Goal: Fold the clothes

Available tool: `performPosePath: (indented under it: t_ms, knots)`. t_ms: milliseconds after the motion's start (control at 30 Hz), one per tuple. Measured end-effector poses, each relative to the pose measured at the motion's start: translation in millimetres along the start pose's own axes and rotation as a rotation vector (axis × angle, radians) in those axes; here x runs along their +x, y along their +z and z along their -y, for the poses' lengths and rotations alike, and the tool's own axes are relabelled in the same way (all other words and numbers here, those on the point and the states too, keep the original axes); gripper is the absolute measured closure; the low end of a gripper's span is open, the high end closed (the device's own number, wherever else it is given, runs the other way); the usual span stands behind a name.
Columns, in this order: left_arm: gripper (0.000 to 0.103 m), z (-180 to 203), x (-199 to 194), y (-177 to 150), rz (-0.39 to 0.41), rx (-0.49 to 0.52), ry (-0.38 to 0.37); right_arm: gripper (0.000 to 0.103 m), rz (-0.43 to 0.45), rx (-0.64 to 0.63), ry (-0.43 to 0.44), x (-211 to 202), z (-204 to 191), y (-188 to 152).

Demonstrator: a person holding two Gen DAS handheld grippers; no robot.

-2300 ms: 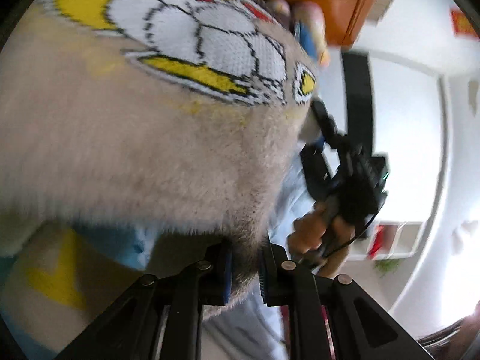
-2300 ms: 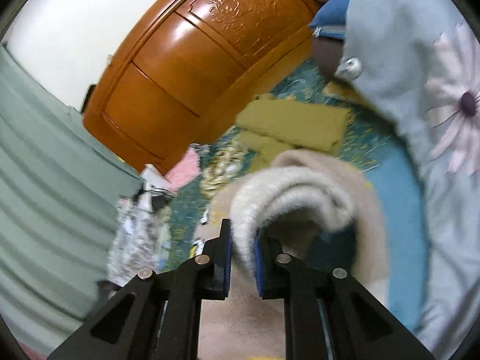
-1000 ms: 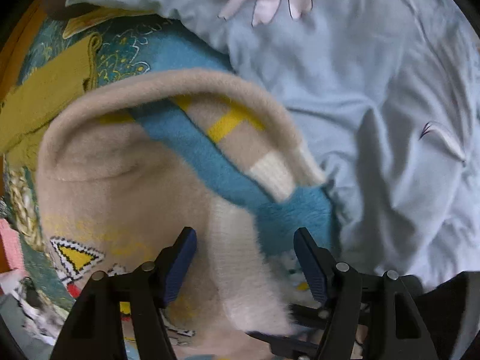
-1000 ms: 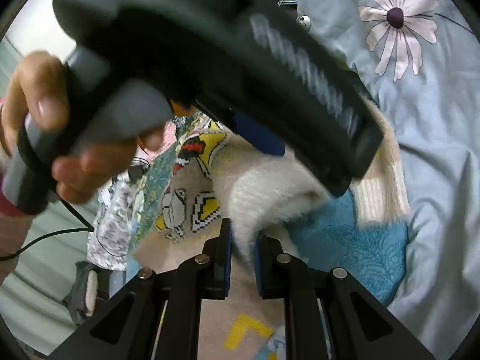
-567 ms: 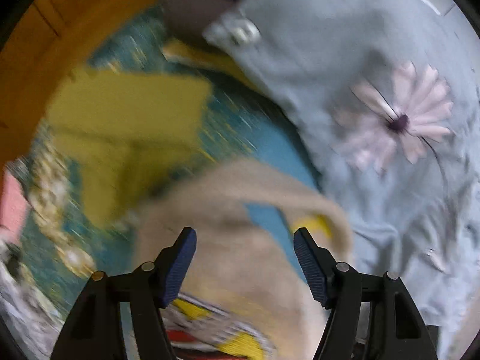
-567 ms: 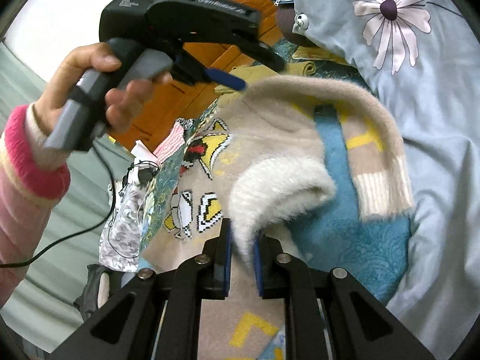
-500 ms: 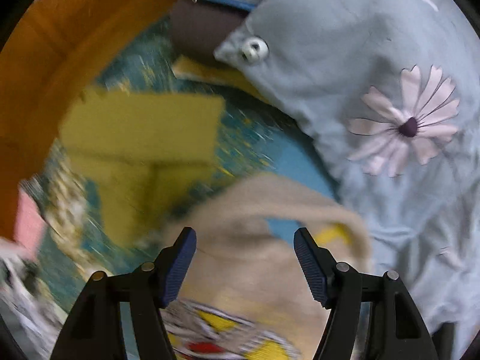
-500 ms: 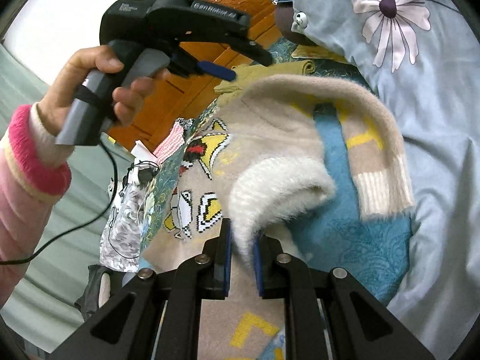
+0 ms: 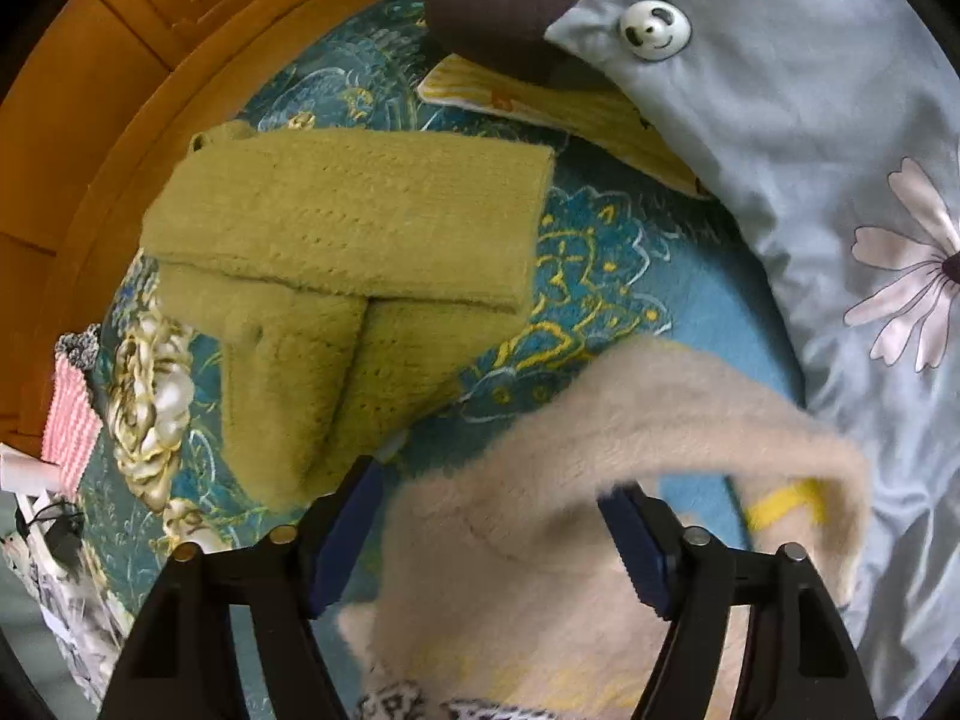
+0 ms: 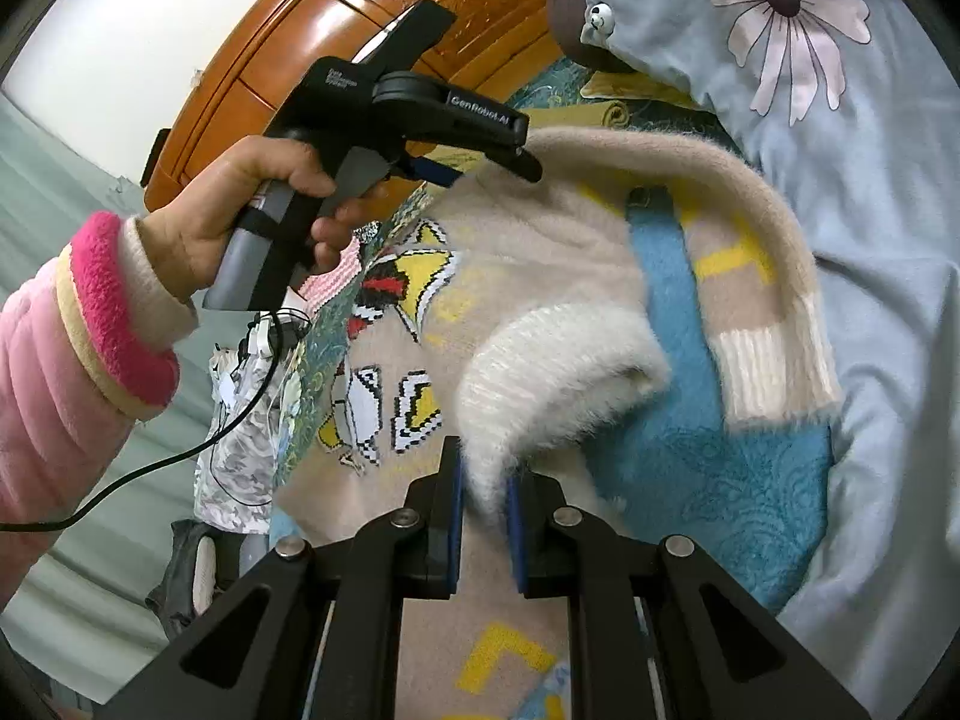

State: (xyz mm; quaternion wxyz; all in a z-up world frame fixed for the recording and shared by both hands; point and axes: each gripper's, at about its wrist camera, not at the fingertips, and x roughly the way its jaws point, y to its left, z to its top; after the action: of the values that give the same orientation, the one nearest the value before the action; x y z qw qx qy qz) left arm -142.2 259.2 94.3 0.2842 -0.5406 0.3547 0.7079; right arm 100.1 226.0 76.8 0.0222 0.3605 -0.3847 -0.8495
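While my right hand-held gripper (image 10: 483,495) pinches the sweater (image 10: 540,252) cuff (image 10: 552,360), left hand-held gripper (image 9: 489,519) spread, empty above shoulder: sleeve fold underway; next, lay cuff across.

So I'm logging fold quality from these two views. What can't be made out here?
- Left wrist view: the beige sweater is motion-blurred near the open left gripper, and its lower part is cut off by the frame edge.
- Right wrist view: the white cuff disappears between the right gripper; how deep the bite goes is hidden.
- Right wrist view: the olive knit is mostly hidden behind the sweater.
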Motion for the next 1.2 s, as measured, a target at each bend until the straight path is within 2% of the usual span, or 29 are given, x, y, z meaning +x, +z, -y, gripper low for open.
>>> performPosePath:
  t_ms: [33,67,100,200,300,400,533,600,700,733,800,867,1000,1067,1200]
  knots:
    - [0.048,1,0,0,0.004,-0.005,-0.002,0.09,-0.001,0.001,-0.001,0,0,0]
    - [0.065,2,1,1,0.008,-0.01,-0.003,0.09,-0.002,0.001,-0.005,1,0,0]
    - [0.071,3,1,1,0.011,-0.015,-0.005,0.09,-0.004,0.002,-0.009,1,0,0]
    - [0.078,-3,-4,2,0.034,-0.071,-0.044,0.09,-0.006,0.004,-0.02,0,1,1]
    - [0.08,-17,-32,-3,0.12,-0.14,-0.141,0.09,0.009,0.013,-0.038,-5,5,5]
    - [0.081,-43,-77,-14,0.246,-0.223,-0.267,0.09,0.07,0.05,-0.056,-25,14,18]
    - [0.082,-105,-164,-61,0.513,-0.382,-0.522,0.091,0.194,0.01,-0.066,-67,6,55]
    - [0.082,-138,-203,-92,0.644,-0.458,-0.641,0.091,0.256,-0.075,-0.084,-91,-14,78]
    - [0.081,-174,-221,-138,0.739,-0.563,-0.688,0.091,0.358,-0.219,-0.094,-124,-57,103]
    - [0.081,-181,-217,-153,0.747,-0.597,-0.673,0.091,0.378,-0.266,-0.096,-130,-71,109]
    - [0.081,-188,-192,-181,0.711,-0.644,-0.602,0.091,0.363,-0.343,-0.107,-126,-91,109]
    - [0.081,-191,-146,-205,0.603,-0.728,-0.586,0.091,0.293,-0.393,-0.118,-106,-99,99]
    - [0.081,-204,-40,-264,0.38,-0.991,-0.652,0.091,0.059,-0.33,-0.097,-35,-75,49]
    - [0.081,-207,-8,-289,0.316,-1.085,-0.694,0.091,-0.024,-0.287,-0.081,-12,-63,27]
    - [0.077,-207,15,-311,0.228,-1.121,-0.686,0.091,-0.129,-0.265,-0.067,11,-53,6]
